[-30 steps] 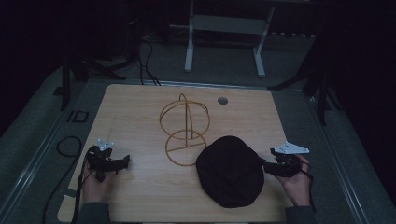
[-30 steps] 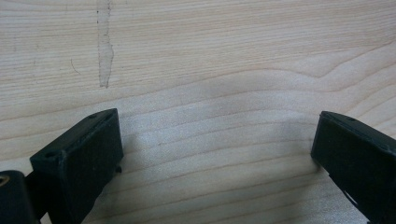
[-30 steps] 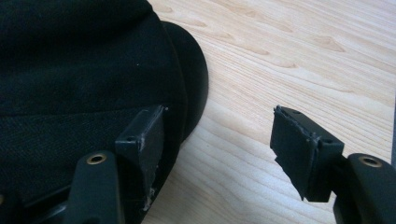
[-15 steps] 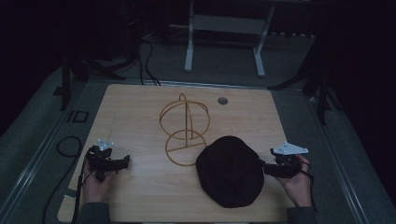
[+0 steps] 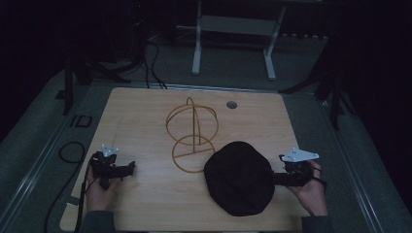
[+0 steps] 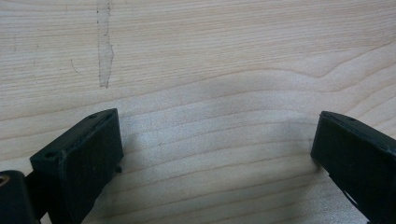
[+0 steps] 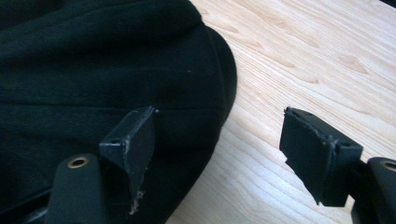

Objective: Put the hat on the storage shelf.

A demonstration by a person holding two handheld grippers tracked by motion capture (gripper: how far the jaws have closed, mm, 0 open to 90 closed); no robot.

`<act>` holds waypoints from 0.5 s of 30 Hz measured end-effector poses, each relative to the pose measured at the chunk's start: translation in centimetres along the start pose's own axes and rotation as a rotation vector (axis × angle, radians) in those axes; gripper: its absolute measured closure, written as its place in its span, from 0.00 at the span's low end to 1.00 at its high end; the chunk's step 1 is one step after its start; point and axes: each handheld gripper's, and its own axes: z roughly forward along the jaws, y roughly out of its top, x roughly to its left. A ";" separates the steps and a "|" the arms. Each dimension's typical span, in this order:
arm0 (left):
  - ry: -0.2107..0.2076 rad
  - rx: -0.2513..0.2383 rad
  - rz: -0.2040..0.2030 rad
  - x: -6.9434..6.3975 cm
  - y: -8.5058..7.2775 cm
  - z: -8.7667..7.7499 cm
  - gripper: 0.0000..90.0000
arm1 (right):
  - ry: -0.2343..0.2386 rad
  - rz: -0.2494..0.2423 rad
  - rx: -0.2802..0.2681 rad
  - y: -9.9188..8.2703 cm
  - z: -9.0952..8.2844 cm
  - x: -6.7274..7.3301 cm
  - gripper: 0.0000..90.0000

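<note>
High view: one black hat (image 5: 239, 177), one wire stand (image 5: 192, 134), two grippers (fingers wide, empty).

Overhead forward-down; gripper cameras close on table (image 5: 145, 194)

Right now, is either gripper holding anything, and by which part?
Nothing is held. The right gripper has just been opening at the black hat's edge; the left gripper stands open over bare table.

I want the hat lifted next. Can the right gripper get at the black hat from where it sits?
Probably yes. The right gripper sits at the black hat's right edge, jaws open and just opened wider, one jaw over the brim, the other over bare table. Nothing lies between.
</note>
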 end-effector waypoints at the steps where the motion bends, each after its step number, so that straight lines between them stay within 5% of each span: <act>1: 0.000 0.000 0.000 0.0 0.0 0.0 0.02 | 0.005 -0.003 0.000 0.1 0.0 0.1 0.27; 15: 0.000 -0.002 -0.002 0.0 0.0 0.0 0.02 | 0.067 -0.109 0.030 1.9 -0.3 1.7 0.21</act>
